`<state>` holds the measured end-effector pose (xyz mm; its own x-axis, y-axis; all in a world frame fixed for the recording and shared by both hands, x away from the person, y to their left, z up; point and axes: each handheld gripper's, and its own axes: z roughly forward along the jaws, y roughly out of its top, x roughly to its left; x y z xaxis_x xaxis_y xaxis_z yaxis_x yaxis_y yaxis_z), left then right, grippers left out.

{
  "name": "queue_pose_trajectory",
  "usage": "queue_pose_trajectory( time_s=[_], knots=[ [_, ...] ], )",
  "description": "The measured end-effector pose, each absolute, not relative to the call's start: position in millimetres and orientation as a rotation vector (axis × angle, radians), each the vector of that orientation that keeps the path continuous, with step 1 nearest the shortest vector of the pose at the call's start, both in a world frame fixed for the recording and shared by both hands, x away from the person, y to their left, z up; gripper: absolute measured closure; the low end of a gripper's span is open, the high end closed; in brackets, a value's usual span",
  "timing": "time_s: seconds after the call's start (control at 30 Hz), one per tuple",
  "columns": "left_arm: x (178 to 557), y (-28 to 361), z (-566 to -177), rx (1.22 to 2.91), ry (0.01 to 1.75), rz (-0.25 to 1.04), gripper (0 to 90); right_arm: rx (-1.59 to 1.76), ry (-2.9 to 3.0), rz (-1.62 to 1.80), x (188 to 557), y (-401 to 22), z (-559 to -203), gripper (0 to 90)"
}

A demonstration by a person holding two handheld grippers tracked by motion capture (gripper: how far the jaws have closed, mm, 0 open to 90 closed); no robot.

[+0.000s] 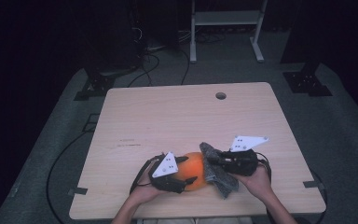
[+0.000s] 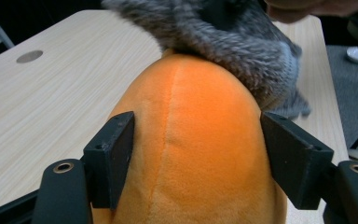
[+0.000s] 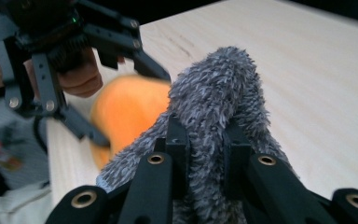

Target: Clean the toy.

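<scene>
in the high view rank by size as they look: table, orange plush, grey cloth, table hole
1. table
2. orange plush and grey cloth: look alike, and the grippers hide part of each, so no ranking
3. table hole

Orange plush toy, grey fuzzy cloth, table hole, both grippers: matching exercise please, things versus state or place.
Things:
1. orange plush toy
2. grey fuzzy cloth
3. round hole in the wooden table
4. right gripper

States or places:
A. far edge of the tabletop
B. shut on the cloth
C. between the left gripper jaws
D. draped against the toy

Pairs: 1-C, 2-D, 3-A, 4-B
</scene>
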<state>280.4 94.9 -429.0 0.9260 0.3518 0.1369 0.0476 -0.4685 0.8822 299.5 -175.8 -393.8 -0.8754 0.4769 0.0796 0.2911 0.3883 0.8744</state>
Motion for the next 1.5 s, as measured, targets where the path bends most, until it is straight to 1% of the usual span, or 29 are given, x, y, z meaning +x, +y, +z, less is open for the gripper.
queue_pose_trajectory(
  time_s=[0.07, 0.1, 0.17, 0.27, 0.33, 0.37, 0.43, 0.5, 0.67, 0.77, 0.87, 0.93, 1.0, 1.13, 1.2, 1.3, 1.4, 1.5],
  knots=[
    [280, 96, -430, 2.032, 0.286, 0.353, 28.7, 0.69, 2.482, 1.459, 304, -173, -398, 76.5],
    [281, 98, -431, 2.021, 0.29, 0.333, 28.8, 0.718, 2.493, 1.441, 307, -175, -403, 76.6],
    [281, 99, -431, 2.019, 0.279, 0.333, 29.1, 0.771, 2.528, 1.459, 314, -184, -410, 76.7],
    [280, 98, -432, 2.016, 0.278, 0.331, 29.1, 0.765, 2.498, 1.393, 308, -189, -404, 76.8],
    [280, 98, -432, 2.013, 0.282, 0.326, 28.7, 0.712, 2.482, 1.464, 303, -185, -395, 76.8],
    [281, 99, -431, 2.013, 0.283, 0.322, 28.0, 0.683, 2.489, 1.463, 302, -181, -393, 76.7],
    [284, 101, -429, 2.002, 0.328, 0.296, 21.4, 0.67, 2.513, 1.403, 304, -175, -399, 76.8],
    [289, 104, -428, 1.968, 0.388, 0.249, 19.3, 0.713, 2.527, 1.428, 307, -178, -408, 76.9],
    [288, 106, -429, 1.982, 0.377, 0.265, 23.2, 0.767, 2.551, 1.387, 312, -192, -411, 76.8],
    [285, 106, -430, 1.995, 0.34, 0.277, 25.0, 0.773, 2.531, 1.458, 311, -196, -405, 76.7],
    [283, 103, -430, 1.999, 0.318, 0.287, 25.3, 0.708, 2.524, 1.499, 308, -189, -398, 76.4],
    [283, 103, -430, 1.997, 0.322, 0.292, 25.2, 0.708, 2.544, 1.466, 310, -185, -403, 76.4],
    [284, 104, -431, 1.993, 0.329, 0.285, 25.2, 0.762, 2.566, 1.463, 314, -188, -413, 76.6],
    [283, 103, -430, 1.994, 0.324, 0.292, 25.2, 0.799, 2.572, 1.395, 316, -197, -413, 76.6],
    [283, 104, -431, 1.999, 0.319, 0.292, 25.3, 0.794, 2.556, 1.467, 314, -199, -408, 76.5],
    [284, 103, -432, 1.997, 0.323, 0.291, 25.5, 0.695, 2.546, 1.554, 310, -194, -400, 76.3],
    [284, 105, -431, 1.991, 0.338, 0.296, 25.5, 0.68, 2.578, 1.453, 310, -186, -406, 76.4],
    [285, 103, -431, 1.982, 0.355, 0.295, 25.5, 0.733, 2.586, 1.436, 315, -191, -412, 76.5]
  ],
)
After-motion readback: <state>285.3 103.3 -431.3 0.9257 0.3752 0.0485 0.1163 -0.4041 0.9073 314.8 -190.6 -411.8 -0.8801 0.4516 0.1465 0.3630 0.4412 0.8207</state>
